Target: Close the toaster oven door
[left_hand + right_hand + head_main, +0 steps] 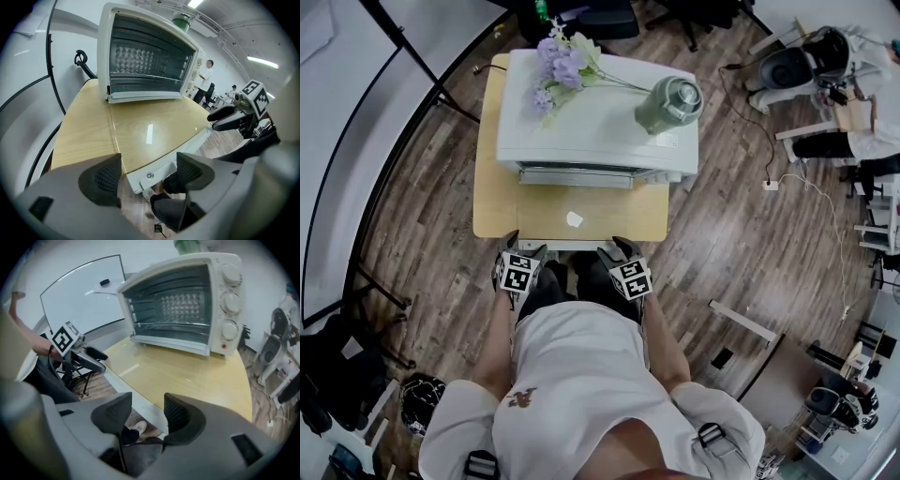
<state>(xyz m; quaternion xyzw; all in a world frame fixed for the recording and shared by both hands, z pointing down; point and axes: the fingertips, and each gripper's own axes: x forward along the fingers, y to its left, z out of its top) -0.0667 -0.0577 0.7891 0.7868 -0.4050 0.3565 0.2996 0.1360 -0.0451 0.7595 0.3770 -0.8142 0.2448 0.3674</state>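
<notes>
Lower left, our left gripper (147, 180) gapes wide, and the white near edge of the door (154, 129) sits between its jaws, untouched. The door lies flat open mid-frame, reaching from the oven (145, 56) at the top out over the table (79, 126). Lower right, our right gripper (146, 420) shows only a narrow gap, with nothing pinched. We reckon the clean way is to get both grippers under that edge, lift evenly, and swing it up until it seats. We can read no brand, and any marks by the knobs (229, 301) are too small.

an office-like lab — whiteboard (79, 291), office chairs (789, 67).
</notes>
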